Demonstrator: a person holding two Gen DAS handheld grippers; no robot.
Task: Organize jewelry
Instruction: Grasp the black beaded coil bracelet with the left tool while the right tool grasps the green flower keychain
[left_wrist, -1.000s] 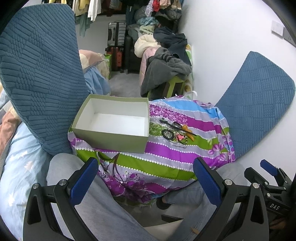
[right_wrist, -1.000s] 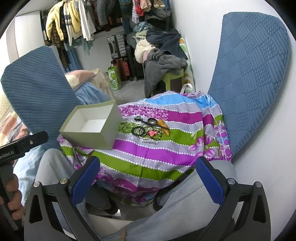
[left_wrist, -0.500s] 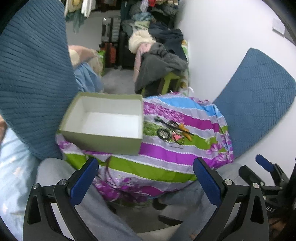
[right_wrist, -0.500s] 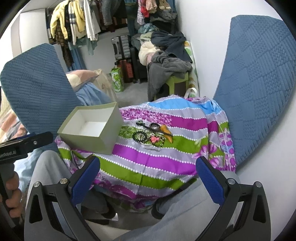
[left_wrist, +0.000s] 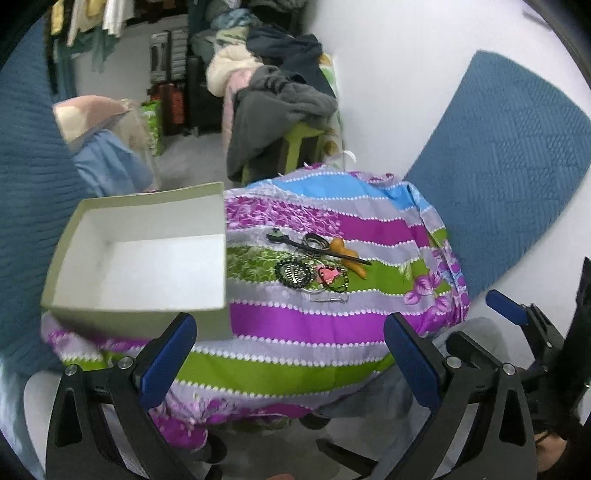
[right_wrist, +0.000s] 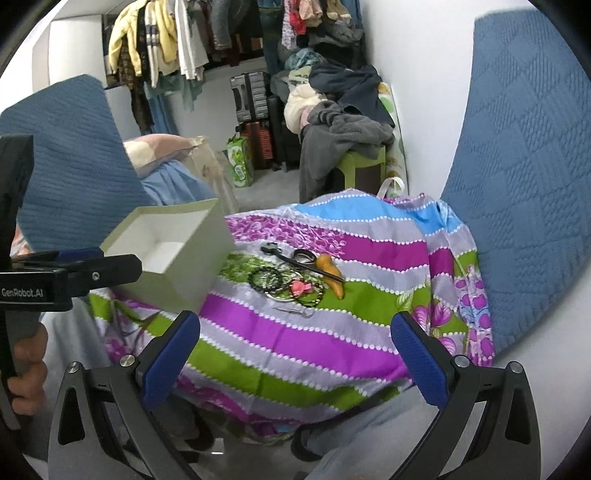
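Observation:
A small heap of jewelry (left_wrist: 314, 267) (right_wrist: 295, 277) lies on a striped purple, green and blue cloth (left_wrist: 314, 325) (right_wrist: 295, 332): a black beaded bracelet (left_wrist: 291, 273), a pink piece (left_wrist: 328, 273), an orange piece (left_wrist: 349, 254) and a black hair stick (left_wrist: 317, 249). An open, pale green box (left_wrist: 136, 254) (right_wrist: 173, 251) with a white inside stands left of the heap and holds nothing. My left gripper (left_wrist: 291, 354) is open, short of the cloth's near side. Open too, my right gripper (right_wrist: 295, 354) hovers in front of the heap. Neither holds anything.
Blue quilted cushions (left_wrist: 498, 155) (right_wrist: 528, 166) flank the cloth, one against the white wall. Behind are a green stool piled with clothes (right_wrist: 347, 140), suitcases (right_wrist: 255, 107) and hanging garments (right_wrist: 159, 40). A person's legs in grey trousers (right_wrist: 369, 435) are below the cloth.
Both grippers have moved forward and closer to the cloth, so the box and the jewelry appear larger. Both stay open.

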